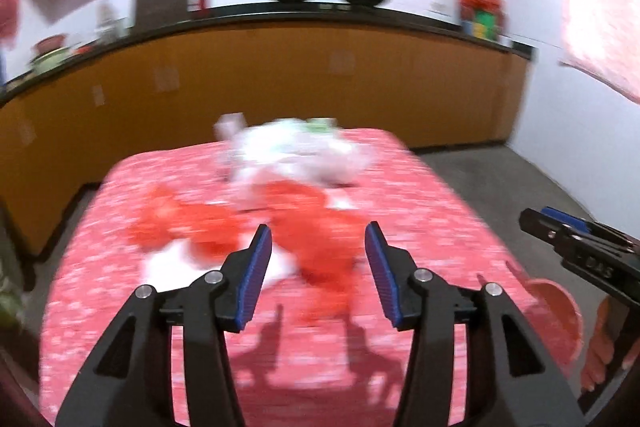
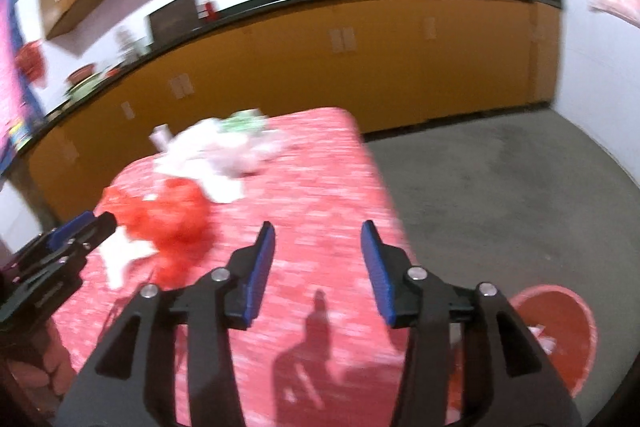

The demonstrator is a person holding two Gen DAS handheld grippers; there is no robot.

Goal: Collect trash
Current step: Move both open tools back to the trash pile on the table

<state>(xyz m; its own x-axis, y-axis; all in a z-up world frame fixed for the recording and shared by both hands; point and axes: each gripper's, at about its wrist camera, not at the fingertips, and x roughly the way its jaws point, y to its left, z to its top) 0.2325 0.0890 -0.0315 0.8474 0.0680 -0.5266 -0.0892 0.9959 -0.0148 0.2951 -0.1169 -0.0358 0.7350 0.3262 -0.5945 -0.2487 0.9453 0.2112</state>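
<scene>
A table with a red and white patterned cloth (image 1: 420,195) (image 2: 320,163) holds trash. Crumpled red plastic (image 1: 304,227) (image 2: 172,223) lies in the middle, with white scraps beside it. A pile of white and green wrappers (image 1: 296,151) (image 2: 224,147) lies at the far end. My left gripper (image 1: 318,255) is open and empty, just short of the red plastic; it also shows in the right wrist view (image 2: 96,223). My right gripper (image 2: 318,255) is open and empty above the cloth, right of the red plastic; it also shows in the left wrist view (image 1: 536,219). Both views are blurred.
A red bin (image 2: 560,331) (image 1: 560,307) stands on the floor by the table's right side, with white scraps inside. Orange cabinets (image 1: 280,75) with a dark counter carrying bowls run behind the table. Grey floor (image 2: 500,187) lies to the right.
</scene>
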